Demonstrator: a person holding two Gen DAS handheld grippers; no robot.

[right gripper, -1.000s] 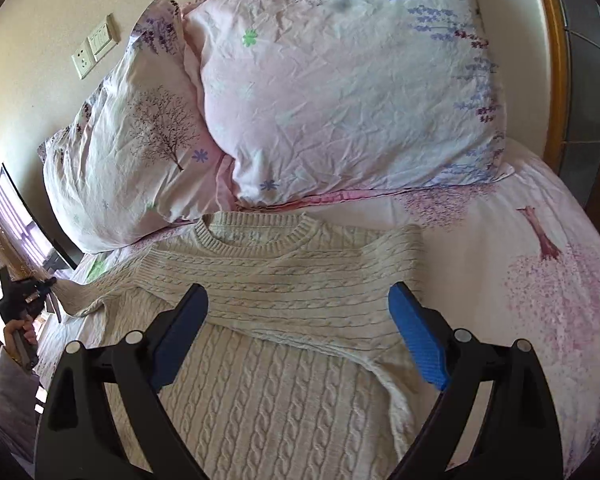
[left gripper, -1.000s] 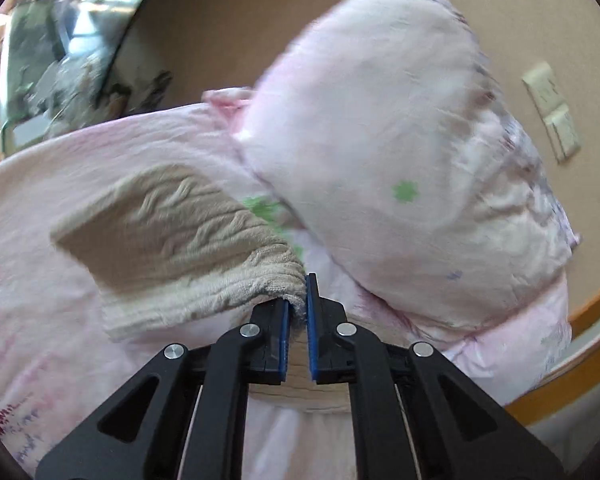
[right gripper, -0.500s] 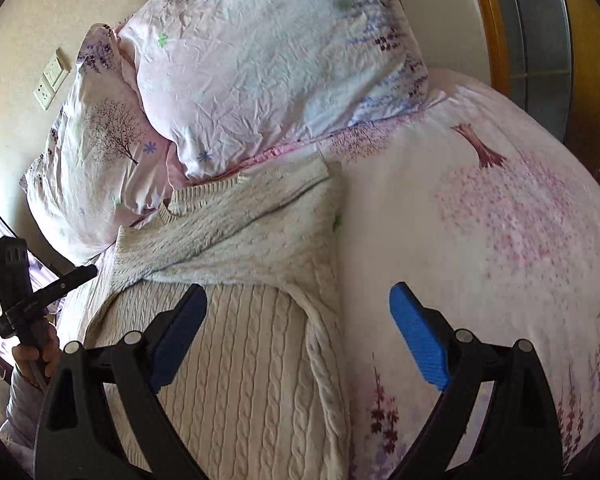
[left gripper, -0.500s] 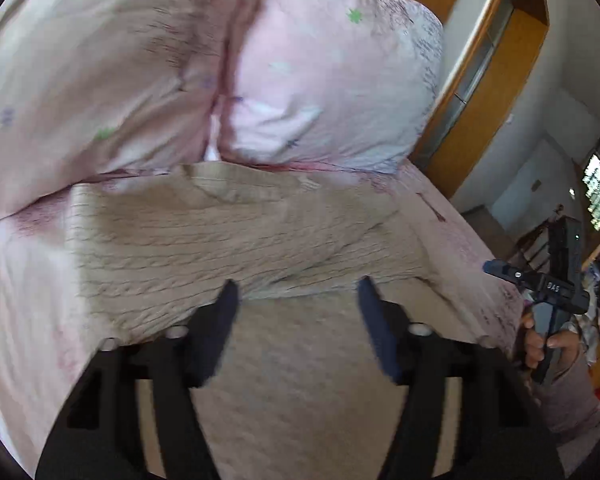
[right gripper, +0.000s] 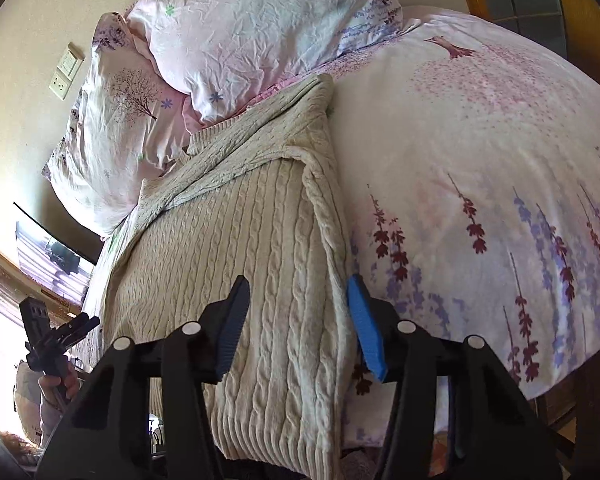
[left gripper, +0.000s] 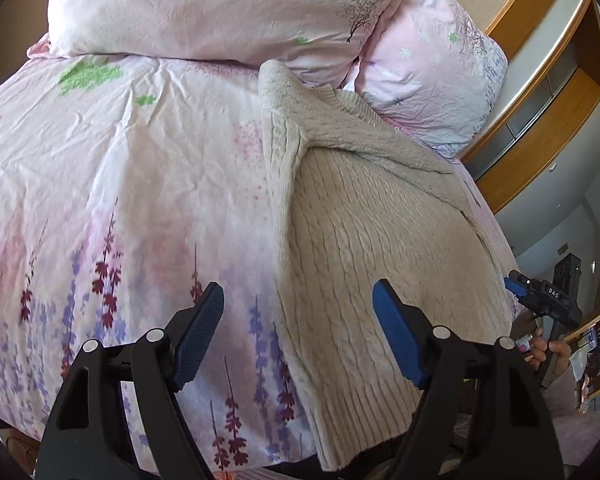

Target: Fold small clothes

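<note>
Sweater (right gripper: 236,248) lengthwise, collar toward pillows (right gripper: 236,24)

Right tool (right gripper: 296,322) open over sweater's (right gripper: 236,248) right edge.

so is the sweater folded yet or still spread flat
Partly folded: the sweater has both sleeves laid across its chest and its sides turned in, but the body lies full length on the bed.

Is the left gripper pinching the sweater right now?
No, the left gripper has its jaws wide open above the edge of the sweater, holding nothing.
</note>
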